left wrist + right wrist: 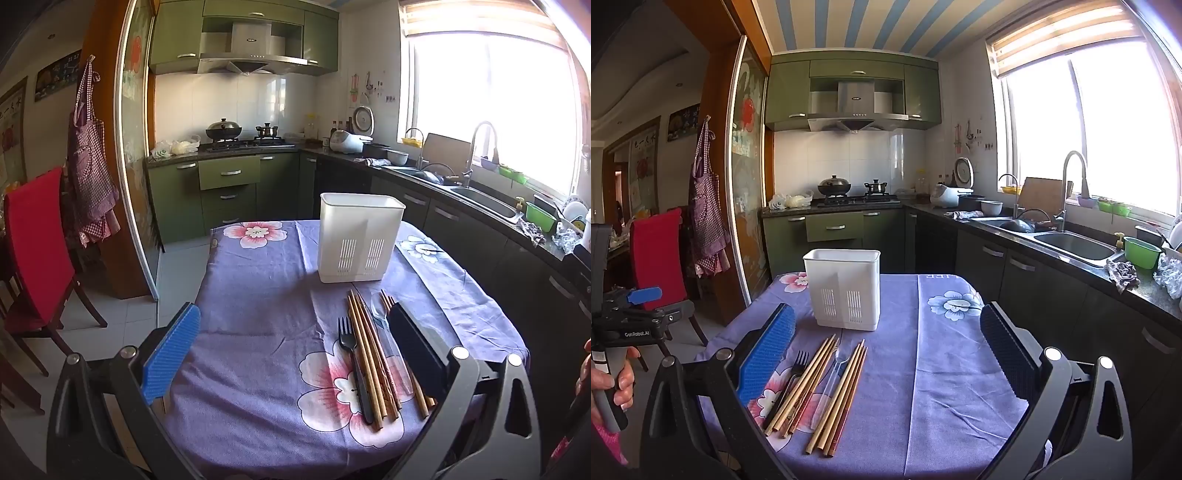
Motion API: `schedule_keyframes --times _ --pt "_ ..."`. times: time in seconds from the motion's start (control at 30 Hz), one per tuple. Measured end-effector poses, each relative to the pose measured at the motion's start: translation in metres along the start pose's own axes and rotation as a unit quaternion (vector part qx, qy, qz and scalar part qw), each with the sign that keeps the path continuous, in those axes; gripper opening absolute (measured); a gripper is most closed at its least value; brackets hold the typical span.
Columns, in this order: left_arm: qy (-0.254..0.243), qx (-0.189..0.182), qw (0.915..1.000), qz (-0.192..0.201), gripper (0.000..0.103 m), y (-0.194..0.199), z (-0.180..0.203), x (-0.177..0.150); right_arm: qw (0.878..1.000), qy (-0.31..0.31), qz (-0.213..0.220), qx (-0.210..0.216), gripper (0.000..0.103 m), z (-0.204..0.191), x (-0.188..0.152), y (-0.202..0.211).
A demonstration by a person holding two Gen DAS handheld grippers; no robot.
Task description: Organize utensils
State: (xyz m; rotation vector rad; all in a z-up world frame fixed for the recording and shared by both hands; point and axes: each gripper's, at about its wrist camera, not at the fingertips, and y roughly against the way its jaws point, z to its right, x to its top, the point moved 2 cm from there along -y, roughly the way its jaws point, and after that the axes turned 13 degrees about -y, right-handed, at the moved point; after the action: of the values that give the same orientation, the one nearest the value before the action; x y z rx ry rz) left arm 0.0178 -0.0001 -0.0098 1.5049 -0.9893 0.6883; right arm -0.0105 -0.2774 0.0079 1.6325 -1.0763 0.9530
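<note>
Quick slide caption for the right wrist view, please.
Open right gripper hovers over floral tablecloth; chopsticks, black fork and clear spoon lie before white utensil holder.

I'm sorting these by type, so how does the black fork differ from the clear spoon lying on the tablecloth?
The black fork is opaque and dark, while the clear spoon is see-through, letting the cloth show. The fork ends in tines; the spoon ends in a rounded bowl. The fork lies at the outer left edge of the row, whereas the spoon sits between the two chopstick bundles. Both lie flat, heads toward the white utensil holder.
</note>
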Motion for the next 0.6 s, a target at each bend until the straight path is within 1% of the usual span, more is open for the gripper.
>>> schedule_keyframes --times 0.23,0.4,0.43,0.6 --pt "0.0 -0.004 1.0 0.003 0.097 -0.003 -0.001 -0.004 1.0 -0.001 0.0 0.0 0.099 0.0 0.0 0.0" --pt "0.001 -0.002 1.0 0.002 0.097 -0.002 0.0 -0.013 1.0 0.0 0.0 0.0 0.099 0.0 0.0 0.0" --pt "0.001 -0.002 1.0 -0.004 0.097 -0.002 0.001 -0.004 1.0 0.0 0.001 0.0 0.099 0.0 0.0 0.0" --pt "0.0 -0.002 1.0 -0.004 0.097 -0.002 0.001 -0.007 1.0 0.0 0.0 0.001 0.099 0.0 0.0 0.0"
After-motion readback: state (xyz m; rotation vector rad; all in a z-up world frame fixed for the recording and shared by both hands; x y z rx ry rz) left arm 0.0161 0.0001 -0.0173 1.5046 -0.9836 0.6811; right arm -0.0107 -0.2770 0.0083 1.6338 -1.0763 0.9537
